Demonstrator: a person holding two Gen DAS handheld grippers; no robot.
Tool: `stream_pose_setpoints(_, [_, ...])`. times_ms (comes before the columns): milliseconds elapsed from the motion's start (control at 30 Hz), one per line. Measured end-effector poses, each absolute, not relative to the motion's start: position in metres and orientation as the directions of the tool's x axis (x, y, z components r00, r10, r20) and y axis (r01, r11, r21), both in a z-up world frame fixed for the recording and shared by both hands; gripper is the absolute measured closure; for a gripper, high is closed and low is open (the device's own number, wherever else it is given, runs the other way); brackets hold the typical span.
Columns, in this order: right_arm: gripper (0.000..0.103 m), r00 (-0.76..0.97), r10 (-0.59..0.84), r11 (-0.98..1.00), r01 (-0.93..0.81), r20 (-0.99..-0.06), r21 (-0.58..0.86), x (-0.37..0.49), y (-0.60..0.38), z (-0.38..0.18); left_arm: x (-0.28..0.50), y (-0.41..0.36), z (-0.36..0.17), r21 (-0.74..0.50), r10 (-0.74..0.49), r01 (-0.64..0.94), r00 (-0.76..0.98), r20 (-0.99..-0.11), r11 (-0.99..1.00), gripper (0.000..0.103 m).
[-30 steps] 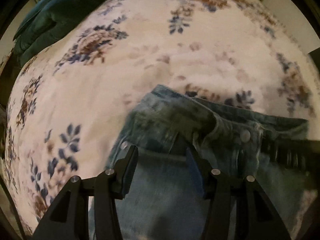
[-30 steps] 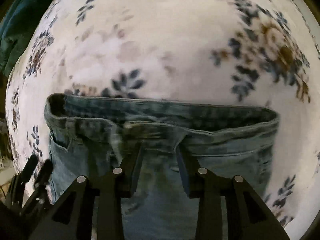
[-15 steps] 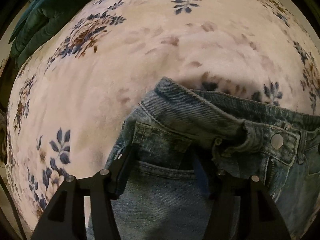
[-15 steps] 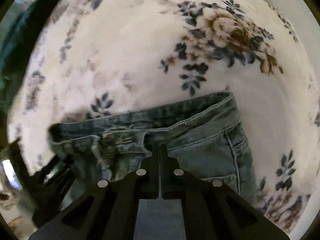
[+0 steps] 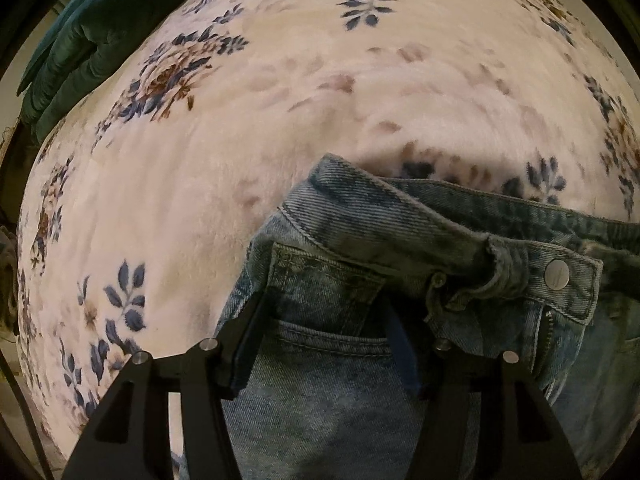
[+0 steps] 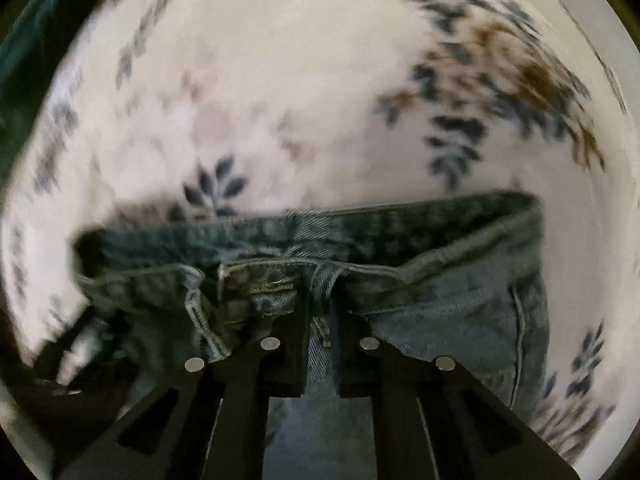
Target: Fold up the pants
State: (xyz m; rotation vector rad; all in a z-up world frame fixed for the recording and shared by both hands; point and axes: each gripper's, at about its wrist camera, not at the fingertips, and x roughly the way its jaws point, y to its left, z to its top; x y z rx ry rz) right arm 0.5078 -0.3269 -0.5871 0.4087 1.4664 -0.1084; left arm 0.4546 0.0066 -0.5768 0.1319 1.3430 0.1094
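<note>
Your left tongs (image 5: 320,332) sit wide apart over the jeans (image 5: 340,400) pocket. Your right tongs (image 6: 320,320) pinch the waistband (image 6: 360,232), which runs sideways across both.

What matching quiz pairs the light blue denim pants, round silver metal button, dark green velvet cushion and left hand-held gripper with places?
1 light blue denim pants
2 round silver metal button
3 dark green velvet cushion
4 left hand-held gripper

A at the scene's far-left edge
B open, straddling the front pocket
C on the waistband
D lying on the cream floral plush blanket

Pairs: 1-D, 2-C, 3-A, 4-B
</note>
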Motion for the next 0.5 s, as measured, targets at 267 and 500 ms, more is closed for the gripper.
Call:
stream_pose_setpoints(267, [0.094,0.276,0.281,0.846,0.38,-0.919,0.373,0.477,-0.356,-0.53,0.457,0.007,-0.579,0.16,0.156,-0.001,0.221,-0.963,0.987,0.046])
stream_pose_setpoints(500, [0.078,0.157,0.272,0.938,0.176,-0.95,0.298,0.491,-0.331,-0.535,0.455,0.01,-0.575,0.148,0.147,-0.011,0.218,-0.965,0.989,0.046])
